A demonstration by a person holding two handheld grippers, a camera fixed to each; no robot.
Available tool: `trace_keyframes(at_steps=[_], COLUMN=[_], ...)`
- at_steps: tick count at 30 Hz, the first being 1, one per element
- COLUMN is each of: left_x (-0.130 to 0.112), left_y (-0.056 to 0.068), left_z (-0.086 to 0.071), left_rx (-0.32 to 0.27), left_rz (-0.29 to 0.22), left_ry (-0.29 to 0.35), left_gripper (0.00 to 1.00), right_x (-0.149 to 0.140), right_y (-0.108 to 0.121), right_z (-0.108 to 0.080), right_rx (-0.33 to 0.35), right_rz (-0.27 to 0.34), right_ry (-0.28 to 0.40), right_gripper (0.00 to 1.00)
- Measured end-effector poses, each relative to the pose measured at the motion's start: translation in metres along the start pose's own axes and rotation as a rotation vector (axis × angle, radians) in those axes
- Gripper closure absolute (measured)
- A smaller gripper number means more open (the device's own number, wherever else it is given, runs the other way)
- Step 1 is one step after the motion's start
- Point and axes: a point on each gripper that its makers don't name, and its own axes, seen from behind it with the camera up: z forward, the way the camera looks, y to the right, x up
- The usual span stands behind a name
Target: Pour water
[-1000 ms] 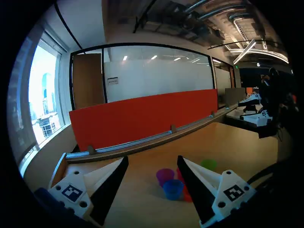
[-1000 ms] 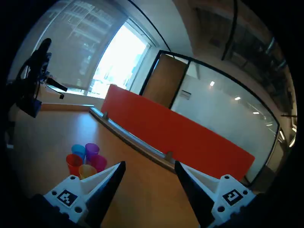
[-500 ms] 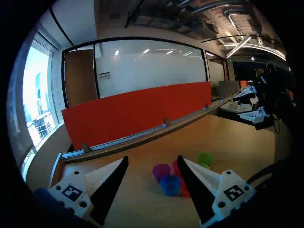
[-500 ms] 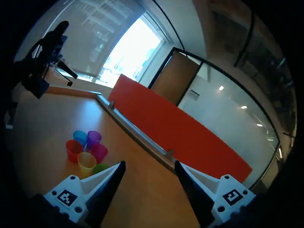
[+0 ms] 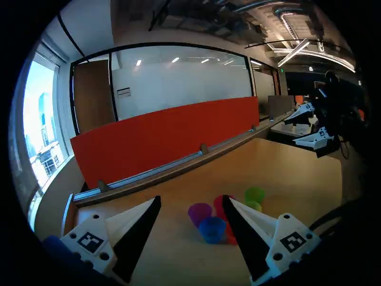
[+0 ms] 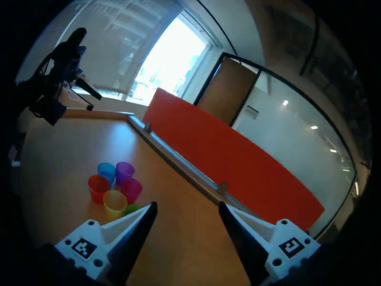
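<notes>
Cups (image 6: 131, 188) sit bunched on the wooden table (image 6: 62, 148), just ahead of both claws. Left gripper (image 5: 190, 197) and right gripper (image 6: 186, 204) gape apart, holding nothing. Thin plastic looks light and bendy, so pinch one cup's sides gently.

i log: table (image 6: 62, 152) smooth wood-look, faint sheen. cups (image 6: 131, 189) translucent plastic, glossy. left tool (image 5: 190, 197) fingers white matt plastic, black inner faces. red divider (image 5: 162, 138) matt. glass wall (image 5: 190, 81) glossy.
</notes>
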Motion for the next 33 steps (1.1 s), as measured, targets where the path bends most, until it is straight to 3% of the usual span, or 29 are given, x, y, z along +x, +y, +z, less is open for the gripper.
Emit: trace_keyframes(at_steps=[5,18,33], left_x=[-0.001,-0.005,-0.018], left_y=[0.003,0.004,0.017], left_z=[0.004,0.017,0.026], left_rx=[-0.027,-0.086,-0.185], left_rz=[0.007,0.036,0.073], left_ry=[-0.012,-0.065,-0.128], left_gripper=[0.05,0.05,0.05], right_x=[-0.004,-0.002,-0.013], right_y=[-0.009,-0.023,-0.041], right_z=[0.005,0.018,0.027], right_rx=[0.037,0.148,0.249], right_rz=[0.021,0.189,0.254], right_ry=[-0.022,-0.071,-0.146], right_gripper=[0.00,0.00,0.00])
